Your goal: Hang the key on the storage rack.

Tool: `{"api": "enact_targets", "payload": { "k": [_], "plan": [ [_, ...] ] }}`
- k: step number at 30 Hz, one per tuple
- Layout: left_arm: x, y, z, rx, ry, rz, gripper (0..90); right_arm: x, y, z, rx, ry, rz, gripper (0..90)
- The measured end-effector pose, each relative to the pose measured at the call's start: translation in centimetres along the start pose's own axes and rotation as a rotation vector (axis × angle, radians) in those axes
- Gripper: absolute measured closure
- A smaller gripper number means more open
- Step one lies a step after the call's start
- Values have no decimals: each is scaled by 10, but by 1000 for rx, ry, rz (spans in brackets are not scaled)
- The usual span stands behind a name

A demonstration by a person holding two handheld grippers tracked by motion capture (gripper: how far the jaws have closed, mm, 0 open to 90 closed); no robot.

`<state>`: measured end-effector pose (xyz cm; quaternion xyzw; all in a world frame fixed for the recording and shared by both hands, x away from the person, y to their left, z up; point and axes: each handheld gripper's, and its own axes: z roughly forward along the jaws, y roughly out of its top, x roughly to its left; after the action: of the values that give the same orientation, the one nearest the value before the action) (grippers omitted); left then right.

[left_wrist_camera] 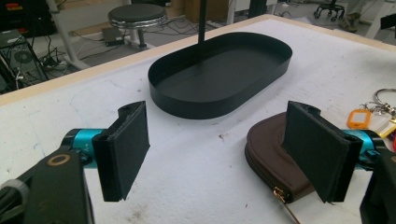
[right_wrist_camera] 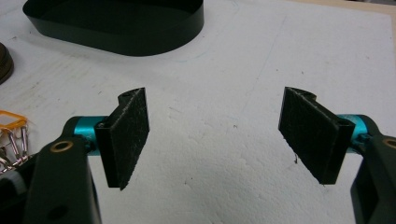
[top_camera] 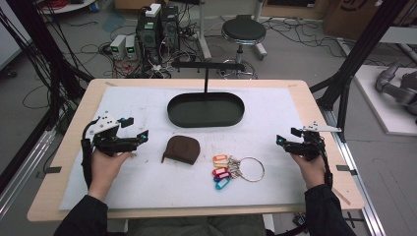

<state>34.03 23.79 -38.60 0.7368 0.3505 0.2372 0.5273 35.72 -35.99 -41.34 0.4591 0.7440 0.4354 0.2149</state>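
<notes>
Resting on the desk (top_camera: 74,196) at its left side, the left tongs (top_camera: 136,130) stand with jaws wide apart and nothing between them, just left of the brown zip pouch (top_camera: 182,149). The right tongs (top_camera: 284,139), near the right edge, are likewise spread apart over bare white mat (top_camera: 147,182), gripping nothing. Between both tongs, near the front, lies the key ring with coloured tags (top_camera: 231,169), just right of the pouch and apart from it. Farther back at centre stands the black oval tray (top_camera: 205,121) with its upright post.
</notes>
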Motion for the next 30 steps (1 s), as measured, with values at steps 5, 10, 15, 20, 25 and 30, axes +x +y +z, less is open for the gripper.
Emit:
{"api": "enact_targets", "payload": {
  "k": [5,10,15,20,25,30],
  "plan": [
    [-2,-1,1,2,-8,0,230,1,0,-2,-11,-6,-6,248],
    [-3,-3,3,15,-15,-5,230,0,0,-1,-6,-2,-4,248],
    [-6,-5,5,24,-18,-8,234,0,0,-1,-9,-3,-4,249],
    [-8,-7,7,39,-23,-8,238,0,0,0,-8,-8,-2,249],
    [-8,-8,8,46,-24,-11,238,-1,0,1,-6,-11,-6,251],
    [-9,-9,9,52,-31,-10,242,-1,0,0,-5,-13,-2,251]
  ]
}}
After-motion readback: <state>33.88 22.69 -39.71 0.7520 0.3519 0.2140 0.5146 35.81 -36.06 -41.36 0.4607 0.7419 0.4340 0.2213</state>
